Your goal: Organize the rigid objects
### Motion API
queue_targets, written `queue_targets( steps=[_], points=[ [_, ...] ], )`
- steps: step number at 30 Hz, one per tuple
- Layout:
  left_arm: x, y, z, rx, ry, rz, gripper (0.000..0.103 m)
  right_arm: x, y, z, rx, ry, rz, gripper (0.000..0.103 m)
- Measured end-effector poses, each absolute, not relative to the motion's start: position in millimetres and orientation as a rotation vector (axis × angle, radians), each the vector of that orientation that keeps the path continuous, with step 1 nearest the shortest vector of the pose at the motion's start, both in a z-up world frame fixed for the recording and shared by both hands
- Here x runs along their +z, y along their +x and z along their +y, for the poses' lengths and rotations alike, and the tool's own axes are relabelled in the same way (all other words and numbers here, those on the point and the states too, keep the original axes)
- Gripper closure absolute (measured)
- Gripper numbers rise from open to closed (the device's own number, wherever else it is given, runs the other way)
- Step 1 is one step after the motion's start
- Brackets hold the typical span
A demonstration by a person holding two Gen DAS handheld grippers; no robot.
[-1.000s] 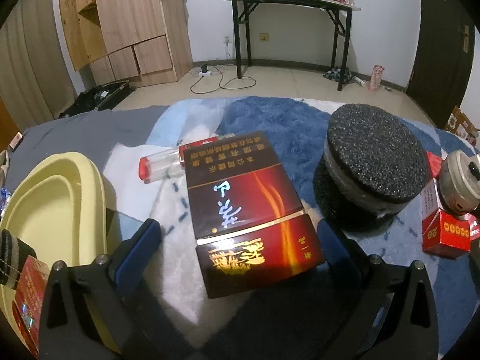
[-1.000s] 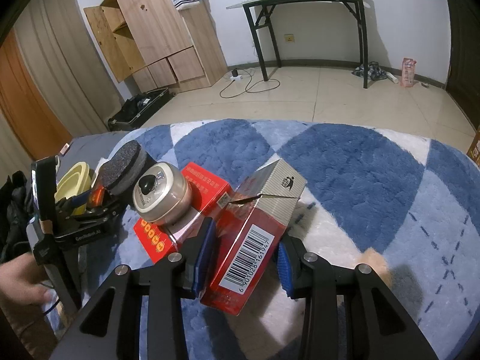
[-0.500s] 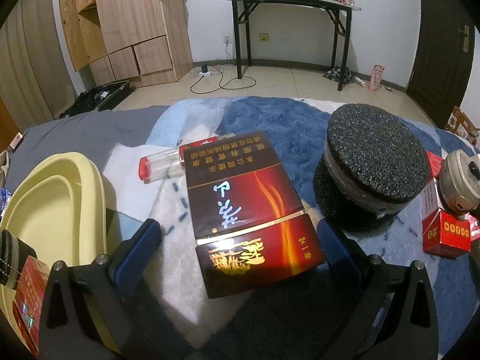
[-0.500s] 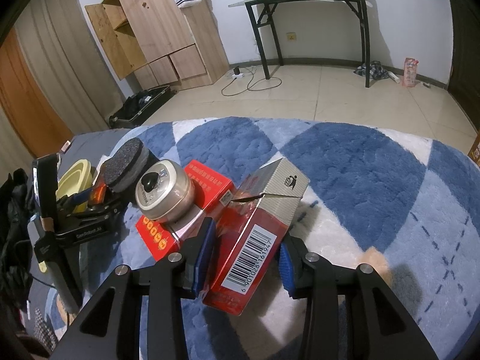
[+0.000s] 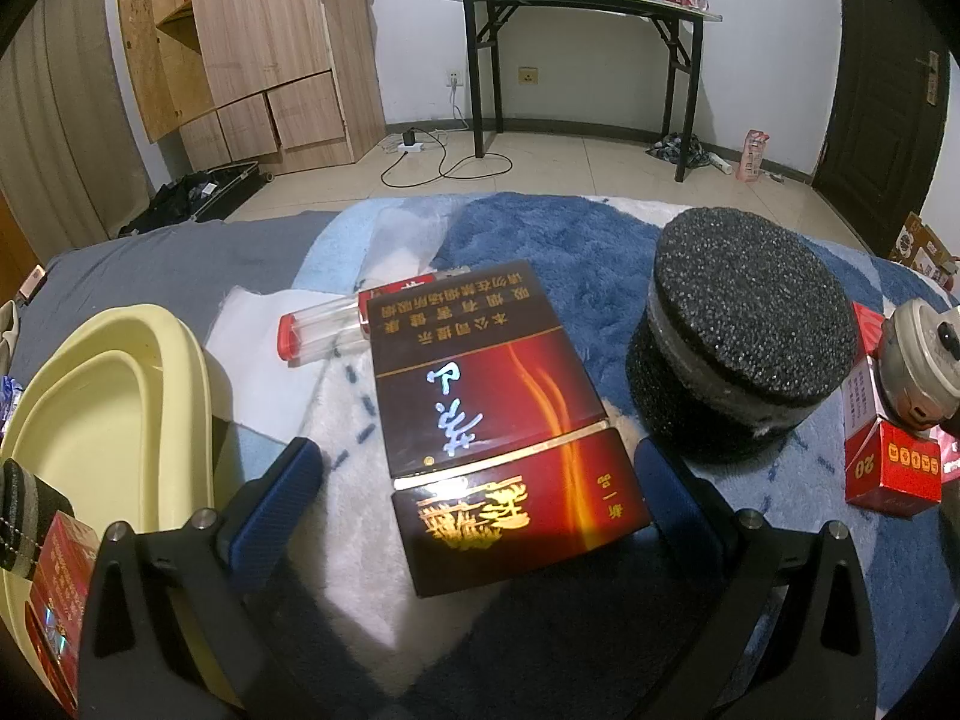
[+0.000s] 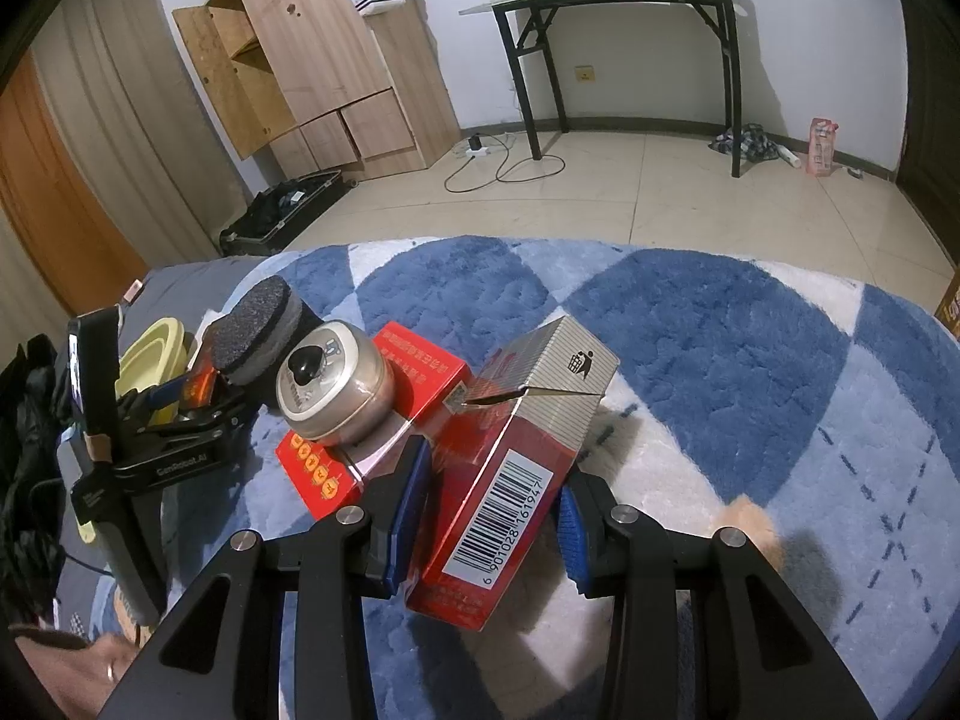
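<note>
Red cigarette pack (image 6: pixel 510 480): clamped between right gripper (image 6: pixel 489 501) pads, long axis pointing ahead. Dark pack (image 5: pixel 498 420) flat between spread, unclenched left gripper (image 5: pixel 474 480) fingers.

Both grippers are black metal frames with triangular cut-outs and round silver screws near the finger joints. The right gripper (image 6: pixel 489 501) has flat blue pads (image 6: pixel 410 495) on its fingers. The left gripper (image 5: pixel 474 489) has the same dark blue pads (image 5: pixel 282 495). From the right wrist view its body carries small white lettering and a black handle.
</note>
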State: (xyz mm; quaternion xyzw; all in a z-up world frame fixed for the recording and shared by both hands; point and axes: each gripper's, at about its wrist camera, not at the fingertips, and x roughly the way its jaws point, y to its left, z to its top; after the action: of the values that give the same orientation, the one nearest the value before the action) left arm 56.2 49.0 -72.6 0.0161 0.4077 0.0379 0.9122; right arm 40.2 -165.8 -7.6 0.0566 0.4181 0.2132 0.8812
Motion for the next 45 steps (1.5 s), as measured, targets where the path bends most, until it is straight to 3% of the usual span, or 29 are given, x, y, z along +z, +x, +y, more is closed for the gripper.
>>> queue_targets(
  steps=[45],
  points=[
    [-71.7,58.6,48.8,0.081,0.039,0.845,0.0,-9.2,40.9,-162.7,0.437,0.113,0.872,0.063]
  ],
)
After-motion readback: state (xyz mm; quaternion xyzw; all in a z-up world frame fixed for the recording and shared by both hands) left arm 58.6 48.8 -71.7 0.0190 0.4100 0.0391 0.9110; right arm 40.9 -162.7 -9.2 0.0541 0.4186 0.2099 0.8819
